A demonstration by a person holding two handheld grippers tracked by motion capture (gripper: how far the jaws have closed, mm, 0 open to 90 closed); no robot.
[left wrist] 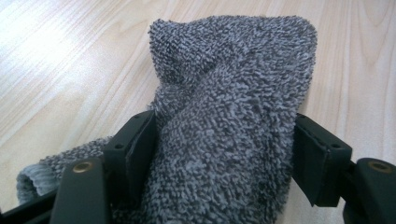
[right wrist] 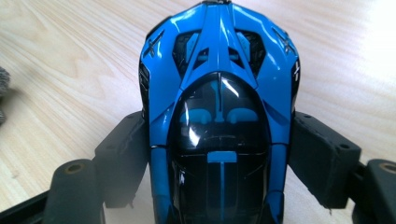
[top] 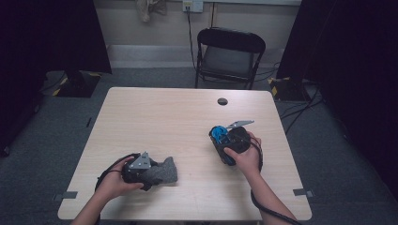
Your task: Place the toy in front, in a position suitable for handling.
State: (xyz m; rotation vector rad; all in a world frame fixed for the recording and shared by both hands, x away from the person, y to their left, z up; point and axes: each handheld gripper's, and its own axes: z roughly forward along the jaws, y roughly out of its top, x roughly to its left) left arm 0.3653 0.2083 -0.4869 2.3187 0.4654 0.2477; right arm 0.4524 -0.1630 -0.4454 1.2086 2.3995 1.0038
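A grey terry sock lies bunched at the table's near left, its free end sticking out to the right. My left gripper is shut on it, both black pads pressed into the fabric. A glossy blue and black toy car sits between the jaws of my right gripper, which is shut on the car's flanks at the table's right middle. The car is held a little above the wood, nose pointing away from the hand.
The light wooden table has a round cable hole near its far edge. A black folding chair stands behind the table. Dark curtains flank both sides and cables run over the grey floor at the right.
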